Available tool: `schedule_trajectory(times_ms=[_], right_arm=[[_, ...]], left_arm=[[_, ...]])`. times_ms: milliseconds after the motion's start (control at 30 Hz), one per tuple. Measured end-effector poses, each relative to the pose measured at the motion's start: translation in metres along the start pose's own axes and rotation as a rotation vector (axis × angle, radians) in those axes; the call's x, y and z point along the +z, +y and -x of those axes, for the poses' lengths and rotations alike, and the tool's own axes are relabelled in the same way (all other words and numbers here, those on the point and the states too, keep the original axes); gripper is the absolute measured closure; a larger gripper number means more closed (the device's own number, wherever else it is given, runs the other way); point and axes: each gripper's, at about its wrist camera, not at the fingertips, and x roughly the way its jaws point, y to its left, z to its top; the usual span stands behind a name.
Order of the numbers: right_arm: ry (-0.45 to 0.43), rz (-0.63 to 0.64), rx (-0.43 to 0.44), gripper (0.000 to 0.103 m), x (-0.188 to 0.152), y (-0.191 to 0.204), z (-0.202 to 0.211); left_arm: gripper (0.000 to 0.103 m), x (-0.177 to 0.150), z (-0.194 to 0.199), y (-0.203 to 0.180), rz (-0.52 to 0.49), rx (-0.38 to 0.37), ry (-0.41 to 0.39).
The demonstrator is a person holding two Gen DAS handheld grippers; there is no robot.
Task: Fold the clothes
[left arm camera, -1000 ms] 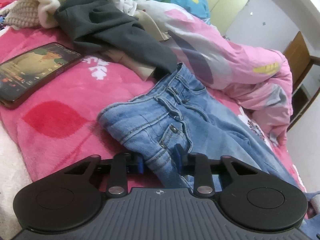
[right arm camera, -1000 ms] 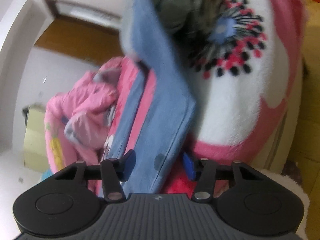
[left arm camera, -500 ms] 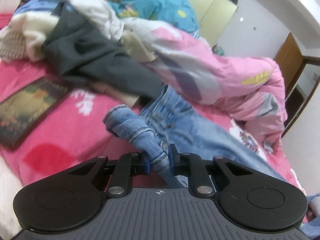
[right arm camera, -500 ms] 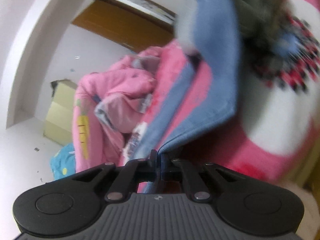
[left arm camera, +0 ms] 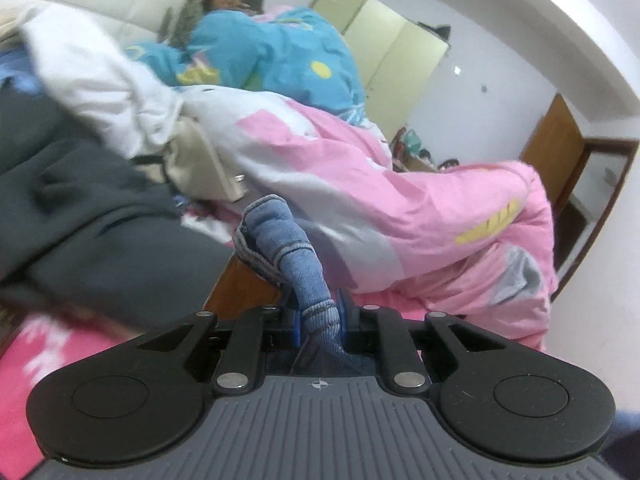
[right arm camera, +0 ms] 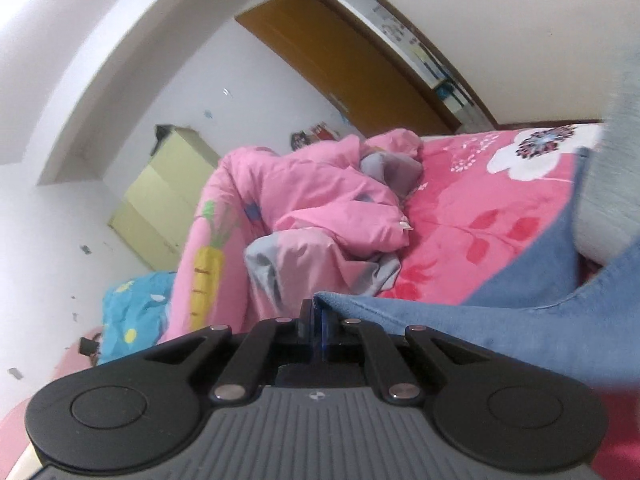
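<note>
My left gripper (left arm camera: 318, 320) is shut on the waistband of the blue jeans (left arm camera: 290, 256), which stick up in a bunched roll above the jaws, lifted off the bed. My right gripper (right arm camera: 318, 320) is shut on the hem edge of a jeans leg (right arm camera: 500, 320); the blue denim stretches from the jaws away to the right, over the pink floral blanket (right arm camera: 472, 216). The rest of the jeans is hidden below both grippers.
A dark grey garment (left arm camera: 92, 232), white clothes (left arm camera: 92, 76) and a beige bag (left arm camera: 204, 168) lie at left. A crumpled pink quilt (left arm camera: 420, 216) lies behind, also in the right wrist view (right arm camera: 312, 208). A person under a blue cover (left arm camera: 272, 44) lies at the back.
Both grippers closed on the jeans and lifted them. The left view rose from the bed and phone toward the quilt; the right view swung up toward the room.
</note>
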Motion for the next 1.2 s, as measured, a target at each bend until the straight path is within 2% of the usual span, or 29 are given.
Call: schedule_trajectory(times_ms=[100,200,267,300,367,400,433,467,500,533,633,733,800,867,967,1100,1167,1200], right_arm=[[0.056,-0.006,-0.068,0.100,0.009,-0.009,-0.060],[0.116,-0.067,-0.176,0.098,0.004,-0.035,-0.131],[0.205,-0.143,-0.231,0.093,-0.010,-0.060,-0.173],[0.258,-0.189,-0.257,0.085,-0.019,-0.074,-0.194],[0.346,-0.263,-0.293,0.082,-0.034,-0.093,-0.218],[0.350,-0.258,-0.285,0.081,-0.039,-0.093,-0.218],[0.351,-0.243,-0.274,0.076,-0.042,-0.091,-0.216],[0.346,-0.228,-0.259,0.070,-0.042,-0.087,-0.208],[0.343,-0.228,-0.242,0.059,-0.040,-0.085,-0.200],[0.336,-0.225,-0.229,0.054,-0.037,-0.082,-0.190],[0.298,-0.200,-0.233,0.051,-0.022,-0.073,-0.159],[0.274,-0.204,-0.205,0.046,-0.009,-0.066,-0.128],[0.291,-0.213,-0.155,0.042,-0.008,-0.059,-0.108],[0.334,-0.218,-0.103,0.037,-0.015,-0.050,-0.095],[0.458,-0.244,-0.030,0.035,-0.049,-0.043,-0.084],[0.643,-0.368,0.065,0.034,-0.116,-0.042,-0.092],[0.685,-0.408,0.098,0.034,-0.143,-0.038,-0.099],[0.698,-0.425,0.105,0.034,-0.154,-0.036,-0.105]], left_arm=[[0.086,0.004,-0.050,-0.011,-0.042,0.032,0.061],[0.072,-0.002,-0.109,-0.019,-0.106,0.094,0.164],[0.066,-0.012,-0.142,-0.018,-0.151,0.152,0.257],[0.064,-0.016,-0.152,-0.017,-0.161,0.165,0.285],[0.057,-0.018,-0.150,-0.014,-0.147,0.140,0.281],[0.045,-0.015,-0.142,-0.013,-0.138,0.106,0.266],[0.031,-0.011,-0.133,-0.012,-0.128,0.070,0.244],[0.027,-0.007,-0.124,-0.011,-0.123,0.042,0.221],[0.021,-0.001,-0.115,-0.010,-0.114,0.018,0.202],[0.017,0.005,-0.105,-0.009,-0.102,-0.001,0.189],[0.014,0.024,-0.076,-0.003,-0.062,-0.054,0.154],[0.013,0.037,-0.045,0.006,-0.014,-0.080,0.173],[0.013,0.038,-0.028,0.010,-0.017,-0.063,0.213],[0.010,0.034,-0.012,0.017,-0.027,-0.016,0.262],[0.007,0.011,-0.005,0.030,-0.020,0.033,0.355],[0.011,-0.019,-0.024,0.044,0.085,0.046,0.339],[0.015,-0.033,-0.034,0.050,0.137,0.053,0.331],[0.020,-0.041,-0.039,0.054,0.163,0.057,0.327]])
